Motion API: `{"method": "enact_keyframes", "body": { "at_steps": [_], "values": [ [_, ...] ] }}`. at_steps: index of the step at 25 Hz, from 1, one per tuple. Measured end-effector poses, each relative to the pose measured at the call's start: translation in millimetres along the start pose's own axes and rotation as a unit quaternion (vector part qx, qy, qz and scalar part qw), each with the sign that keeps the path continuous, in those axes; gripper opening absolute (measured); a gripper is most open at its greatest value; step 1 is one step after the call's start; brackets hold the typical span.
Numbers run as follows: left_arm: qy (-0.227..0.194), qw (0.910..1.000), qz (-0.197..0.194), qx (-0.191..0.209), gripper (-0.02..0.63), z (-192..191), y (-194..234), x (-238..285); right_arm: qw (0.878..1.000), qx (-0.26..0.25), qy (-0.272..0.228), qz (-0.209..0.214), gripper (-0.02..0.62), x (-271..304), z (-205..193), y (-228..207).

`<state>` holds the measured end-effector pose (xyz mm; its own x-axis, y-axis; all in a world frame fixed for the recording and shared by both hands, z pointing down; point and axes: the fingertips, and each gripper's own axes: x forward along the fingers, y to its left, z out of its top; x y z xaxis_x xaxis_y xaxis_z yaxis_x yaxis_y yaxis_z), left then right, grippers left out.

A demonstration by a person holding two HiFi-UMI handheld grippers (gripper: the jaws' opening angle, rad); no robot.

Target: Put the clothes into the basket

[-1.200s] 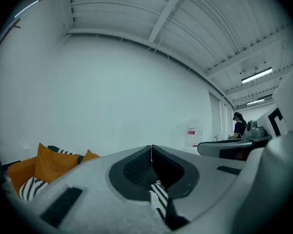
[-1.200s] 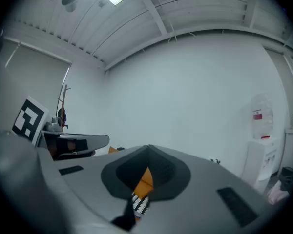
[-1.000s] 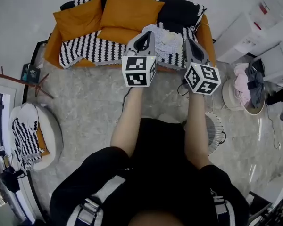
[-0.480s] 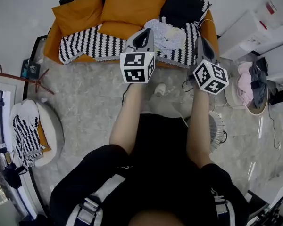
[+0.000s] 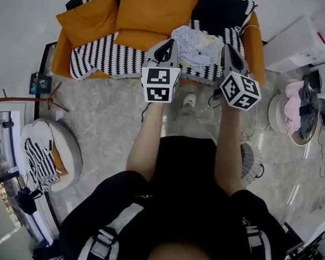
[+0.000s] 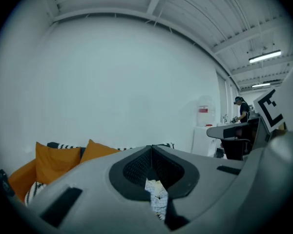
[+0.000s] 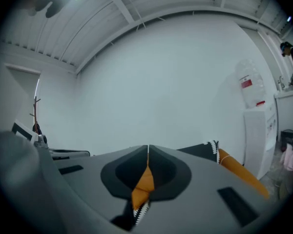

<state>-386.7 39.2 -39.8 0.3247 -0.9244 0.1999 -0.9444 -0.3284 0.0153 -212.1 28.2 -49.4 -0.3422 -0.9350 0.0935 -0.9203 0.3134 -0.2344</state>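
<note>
A pale patterned pile of clothes [image 5: 197,45] lies on the orange sofa [image 5: 249,42], on its black-and-white striped throw. My left gripper [image 5: 168,41] is held out level, its tip over the sofa's front edge just left of the pile; its jaws are shut and hold nothing. A strip of the patterned clothes [image 6: 157,196] shows below the left gripper [image 6: 151,147]. My right gripper [image 5: 226,46] hangs just right of the pile, also shut and empty. Orange sofa fabric [image 7: 144,182] shows under the right gripper [image 7: 147,147]. The round basket [image 5: 275,118] on the floor at far right holds pink and dark clothes.
Orange cushions [image 5: 146,7] lean on the sofa back. A round white pouf [image 5: 67,150] with striped cloth sits at the left, near a wooden coat stand [image 5: 43,99]. A white ribbed object [image 5: 252,161] lies by my right side. White cabinets [image 5: 300,39] stand at the right; a person [image 6: 241,111] works far off.
Both grippers have moved forward and lower towards the sofa, and their tips now reach its front edge beside the clothes. The basket has slid towards the picture's right edge. Jaws stayed shut.
</note>
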Motion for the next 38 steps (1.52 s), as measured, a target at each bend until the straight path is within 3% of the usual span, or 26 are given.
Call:
{"method": "enact_keyframes", "body": {
  "at_steps": [8,14,26,35,36,38],
  "values": [
    [0.088,0.9952,-0.003,-0.043,0.009,-45.7,10.9,147.4,0.996,0.052,0.076,-0.011,0.013,121.3,-43.3,-98.0],
    [0.131,0.9894,0.008,-0.062,0.009,-76.2,18.9,204.3,0.99,0.069,0.125,-0.002,0.012,171.1,-80.0,-132.7],
    [0.246,0.9657,-0.038,-0.074,0.009,-258.0,31.0,282.9,0.959,0.06,0.278,-0.008,0.014,198.4,-287.0,-153.9],
    [0.3,0.9499,-0.068,-0.058,0.009,-379.3,36.4,330.9,0.941,0.053,0.333,-0.025,0.015,218.8,-416.5,-188.1],
    [0.303,0.9489,-0.07,-0.055,0.009,-387.5,36.9,336.2,0.938,0.056,0.34,-0.023,0.031,222.0,-427.5,-190.4],
    [0.309,0.9464,-0.08,-0.047,0.011,-402.3,37.3,347.3,0.931,0.064,0.36,-0.019,0.216,228.3,-449.7,-195.6]
  ]
}}
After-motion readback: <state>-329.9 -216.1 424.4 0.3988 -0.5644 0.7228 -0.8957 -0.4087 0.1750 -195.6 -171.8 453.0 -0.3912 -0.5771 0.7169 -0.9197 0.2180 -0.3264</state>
